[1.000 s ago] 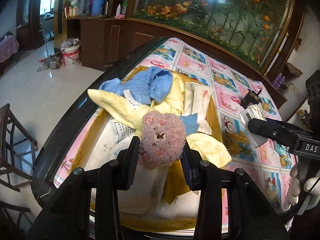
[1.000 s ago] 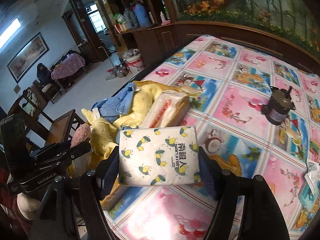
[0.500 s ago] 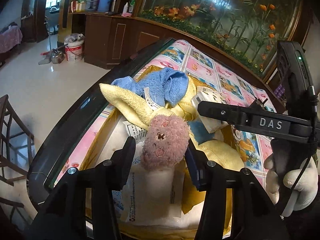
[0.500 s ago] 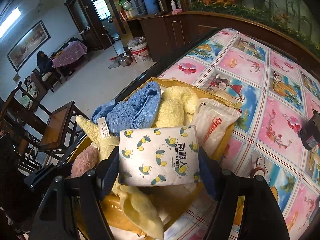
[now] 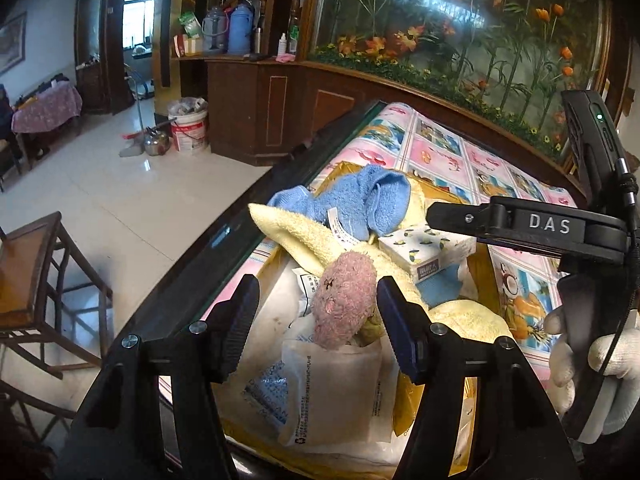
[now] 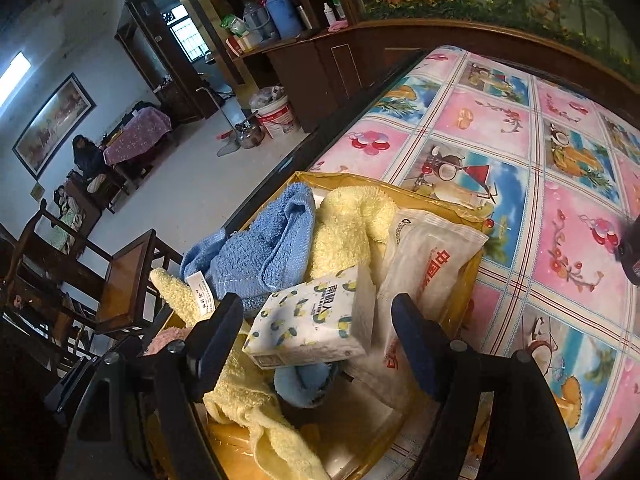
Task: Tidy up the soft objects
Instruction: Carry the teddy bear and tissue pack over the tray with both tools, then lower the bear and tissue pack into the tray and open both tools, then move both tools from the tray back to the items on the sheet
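Jaws stand apart on my left gripper point(image 5: 316, 312) and right gripper point(image 6: 316, 338), I judge because pink plush point(image 5: 344, 300) and tissue pack point(image 6: 316, 326) now rest inside the yellow box point(image 6: 440, 200).

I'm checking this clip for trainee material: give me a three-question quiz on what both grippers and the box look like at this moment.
1. True or false: the left gripper is clamped on the pink plush toy.
2. The lemon-print tissue pack is: A) pinched in the right gripper; B) lying free in the yellow box; C) on the tablecloth.
3. What colour is the towel at the box's far corner?

Key: 1 false, both fingers stand clear of it. 2 B. 3 blue.
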The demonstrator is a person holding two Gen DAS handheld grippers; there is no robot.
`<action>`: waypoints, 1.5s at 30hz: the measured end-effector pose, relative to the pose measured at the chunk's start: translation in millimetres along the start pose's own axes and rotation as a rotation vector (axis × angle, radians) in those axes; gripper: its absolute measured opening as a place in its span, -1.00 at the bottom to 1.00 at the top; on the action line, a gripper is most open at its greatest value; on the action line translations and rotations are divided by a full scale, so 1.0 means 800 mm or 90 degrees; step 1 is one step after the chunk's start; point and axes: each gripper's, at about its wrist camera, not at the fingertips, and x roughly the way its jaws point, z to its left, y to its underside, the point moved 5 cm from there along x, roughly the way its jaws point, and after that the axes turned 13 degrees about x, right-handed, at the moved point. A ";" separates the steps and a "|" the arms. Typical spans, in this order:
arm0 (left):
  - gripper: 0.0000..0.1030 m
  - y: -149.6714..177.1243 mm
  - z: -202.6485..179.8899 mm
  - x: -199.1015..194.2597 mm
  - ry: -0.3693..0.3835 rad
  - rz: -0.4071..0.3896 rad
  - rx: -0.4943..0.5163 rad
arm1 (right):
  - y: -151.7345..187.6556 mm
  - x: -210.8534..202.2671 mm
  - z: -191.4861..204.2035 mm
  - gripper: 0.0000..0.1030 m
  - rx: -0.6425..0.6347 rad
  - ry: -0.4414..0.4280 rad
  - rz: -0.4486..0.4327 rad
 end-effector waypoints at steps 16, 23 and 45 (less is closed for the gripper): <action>0.20 -0.011 -0.051 -0.049 -0.042 -0.031 0.072 | 0.012 -0.079 -0.033 0.49 0.035 -0.039 -0.061; 0.20 -0.012 -0.088 -0.068 -0.046 -0.042 0.115 | 0.018 -0.110 -0.073 0.49 0.068 -0.043 -0.084; 0.20 -0.005 -0.230 -0.059 0.077 0.001 0.247 | 0.039 -0.238 -0.313 0.49 0.264 0.041 -0.200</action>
